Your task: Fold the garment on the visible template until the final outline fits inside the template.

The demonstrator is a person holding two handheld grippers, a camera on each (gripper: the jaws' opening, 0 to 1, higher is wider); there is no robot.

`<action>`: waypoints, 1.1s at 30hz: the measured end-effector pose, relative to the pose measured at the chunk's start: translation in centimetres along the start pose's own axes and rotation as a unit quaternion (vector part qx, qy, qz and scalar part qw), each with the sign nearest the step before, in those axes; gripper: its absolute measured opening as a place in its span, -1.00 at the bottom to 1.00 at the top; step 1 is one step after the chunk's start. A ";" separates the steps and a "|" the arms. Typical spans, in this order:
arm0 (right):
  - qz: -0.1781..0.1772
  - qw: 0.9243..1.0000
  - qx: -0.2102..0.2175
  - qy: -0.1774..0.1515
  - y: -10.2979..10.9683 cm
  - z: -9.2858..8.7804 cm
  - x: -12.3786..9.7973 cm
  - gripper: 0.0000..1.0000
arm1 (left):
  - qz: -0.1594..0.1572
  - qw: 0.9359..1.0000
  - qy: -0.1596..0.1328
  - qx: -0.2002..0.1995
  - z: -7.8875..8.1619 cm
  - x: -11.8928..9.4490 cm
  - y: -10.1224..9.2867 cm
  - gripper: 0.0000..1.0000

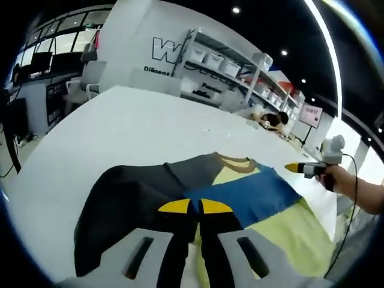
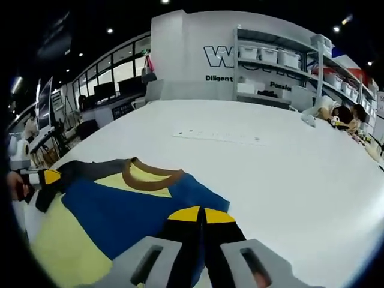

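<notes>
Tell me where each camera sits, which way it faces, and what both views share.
Left gripper view: rides the left hand-held gripper, looking across the shirt on the white table toward shelves; the right hand-held gripper and a hand show at right.
Right gripper view: rides the right hand-held gripper, over the shirt's collar side; the left hand-held gripper at left.
Shared: shirt, table, shelves.

Blue, yellow and grey garment (image 1: 240, 198), brown collar (image 2: 150, 175).

My left gripper view looks low and close across the shirt (image 1: 198, 198) on the table (image 1: 138, 126), toward the shelves (image 1: 228, 60). My right gripper view faces the same way from the shirt's other side. Both share shirt, table and shelves.
</notes>
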State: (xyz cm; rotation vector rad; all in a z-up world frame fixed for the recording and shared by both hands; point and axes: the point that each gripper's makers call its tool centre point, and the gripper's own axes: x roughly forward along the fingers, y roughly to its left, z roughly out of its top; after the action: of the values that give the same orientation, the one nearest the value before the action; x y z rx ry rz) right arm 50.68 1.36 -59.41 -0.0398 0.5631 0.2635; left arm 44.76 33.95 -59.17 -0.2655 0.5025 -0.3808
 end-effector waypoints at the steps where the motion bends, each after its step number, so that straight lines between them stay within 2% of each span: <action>1: 0.001 1.000 -0.001 0.000 0.1 0.0 -0.1 -1.00 | 0.000 1.000 0.000 0.000 0.1 -0.1 0.0 -1.00; 3: 0.008 1.000 -0.007 0.005 0.3 -0.3 -0.5 -1.00 | -0.006 1.000 0.002 0.003 0.3 -0.5 -0.1 -1.00; 4: 0.015 1.000 0.005 0.009 0.5 -0.6 -0.7 -1.00 | -0.007 1.000 0.008 0.003 0.1 -0.8 0.0 -1.00; 11: 0.038 0.999 0.003 -0.001 1.7 -0.9 -1.9 -1.00 | -0.004 1.000 0.013 0.021 -0.4 -2.3 -0.1 -1.00; 16: 0.045 0.999 0.003 0.001 2.3 -0.8 -3.1 -1.00 | -0.009 0.999 0.029 0.042 -1.6 -3.7 -0.6 -1.00; 19: 0.061 0.998 0.002 0.006 2.9 -1.1 -3.8 -1.00 | -0.005 0.999 0.032 0.041 -1.9 -4.5 -0.4 -1.00; 22: 0.066 0.998 0.006 0.000 3.3 -1.1 -4.4 -1.00 | 0.004 0.998 0.032 0.045 -2.4 -5.4 0.0 -1.00; 24: 0.065 0.998 -0.007 0.003 3.6 -1.3 -4.9 -1.00 | 0.010 0.998 0.032 0.044 -2.5 -5.8 0.3 -1.00; 26: 0.066 0.998 -0.012 0.006 3.9 -1.4 -5.2 -1.00 | 0.020 0.999 0.010 0.043 -2.1 -6.3 0.9 -1.00; 28: 0.072 0.997 -0.008 0.005 4.4 -1.3 -5.6 -1.00 | 0.024 0.999 0.010 0.031 -2.2 -6.7 1.2 -1.00; 33: 0.076 0.997 -0.009 0.002 5.3 -1.2 -6.3 -1.00 | 0.052 0.998 0.008 0.041 -2.4 -7.8 2.1 -1.00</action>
State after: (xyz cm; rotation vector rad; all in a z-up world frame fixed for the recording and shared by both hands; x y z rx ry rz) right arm 43.59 4.86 -56.94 -0.0157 0.5678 0.4166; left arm 37.87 38.73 -58.65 -0.1565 0.5132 -0.3024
